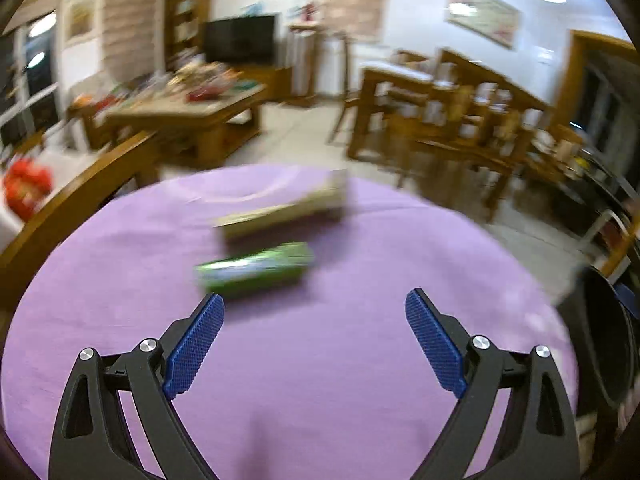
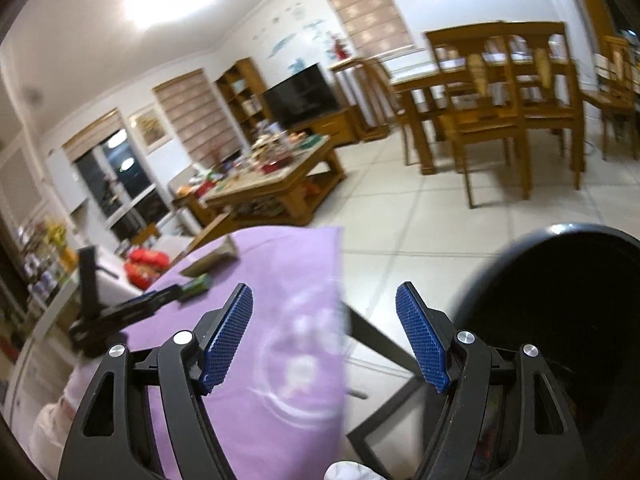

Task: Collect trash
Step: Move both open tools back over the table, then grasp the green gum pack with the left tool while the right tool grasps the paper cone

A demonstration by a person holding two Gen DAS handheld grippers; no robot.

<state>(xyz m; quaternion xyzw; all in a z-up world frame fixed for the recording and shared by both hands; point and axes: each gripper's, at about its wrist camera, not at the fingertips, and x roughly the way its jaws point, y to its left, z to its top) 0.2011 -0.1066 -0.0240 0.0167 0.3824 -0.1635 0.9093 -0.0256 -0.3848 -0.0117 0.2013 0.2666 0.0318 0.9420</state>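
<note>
Left gripper [image 1: 314,316] jaws apart, empty, over purple tablecloth [image 1: 320,380]; blurred green packet [image 1: 254,270] lies just ahead, cream box [image 1: 284,208] beyond. Right gripper [image 2: 324,316] jaws apart, empty, between tablecloth edge and black bin [image 2: 560,300].

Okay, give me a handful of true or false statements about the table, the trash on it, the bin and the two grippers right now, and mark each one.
1. The left gripper holds nothing. True.
2. The green packet lies on a bare wooden tabletop. False: it lies on the purple tablecloth.
3. The pale box lies farther from the left gripper than the green packet. True.
4. The right gripper is shut on a bottle. False: its jaws are open and empty.
5. The black bin stands on the table. False: it stands beside the table, below its edge.
</note>
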